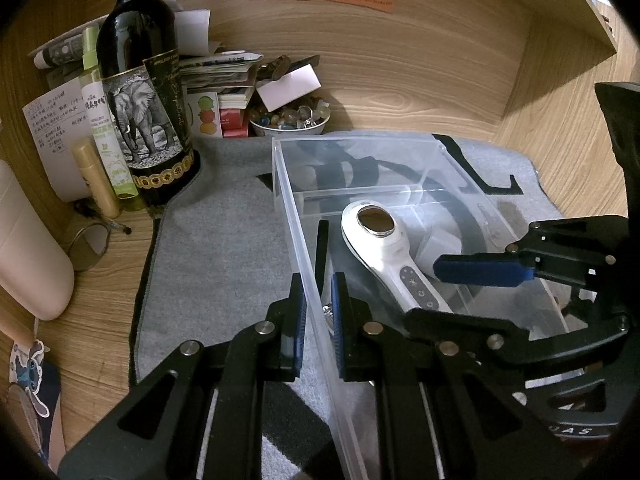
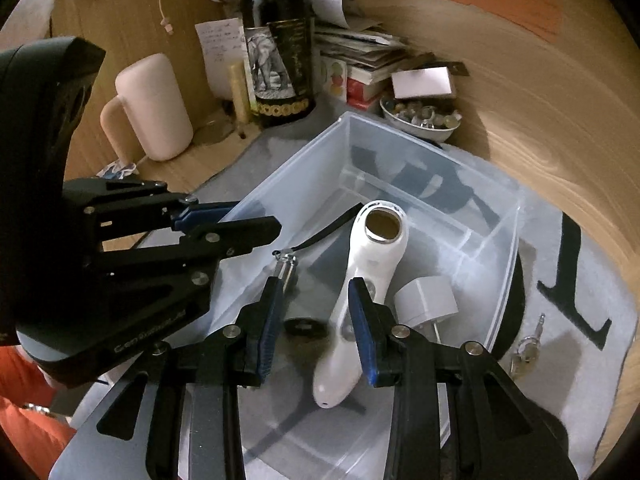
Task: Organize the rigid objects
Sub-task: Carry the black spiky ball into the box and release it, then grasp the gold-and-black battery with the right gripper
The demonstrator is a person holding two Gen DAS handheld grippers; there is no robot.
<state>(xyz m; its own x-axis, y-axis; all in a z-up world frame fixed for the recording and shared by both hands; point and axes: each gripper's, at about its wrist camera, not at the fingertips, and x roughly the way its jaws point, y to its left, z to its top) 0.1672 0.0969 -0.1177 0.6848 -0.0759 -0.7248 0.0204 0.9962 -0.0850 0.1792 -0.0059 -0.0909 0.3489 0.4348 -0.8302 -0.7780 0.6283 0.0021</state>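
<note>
A: Checking left gripper (image 1: 319, 312). Reporting claw state.

B: Straddling the left wall of the clear plastic bin (image 1: 298, 216), one pad outside, one inside. Closing on that wall, pads touching or nearly touching it; cannot tell whether fully clamped.

A: Checking right gripper (image 2: 316, 322).

B: Hovering over the bin (image 2: 496, 216) interior with fingers apart. Gripping nothing. Sitting above the handle of the white handheld device (image 2: 362, 284), with the right pad just beside the handle.

A: Locating task items.

B: Lying inside the bin: white handheld device (image 1: 384, 248), round metal head pointing toward the bin's far wall, handle toward the near edge. Resting just beside its handle, on the right: small white adapter block (image 2: 426, 300). Lying near the bin's left wall: a metal clip on a black strap (image 2: 286, 264).

A: Locating the bin.

B: Standing on the grey mat (image 1: 216, 248) on the desk. Standing beyond the mat's far left corner: dark wine bottle (image 1: 140, 92). Sitting at the far edge: bowl of beads (image 1: 290, 118). Lying on the mat beside the bin's right wall: keys (image 2: 528, 348).
</note>
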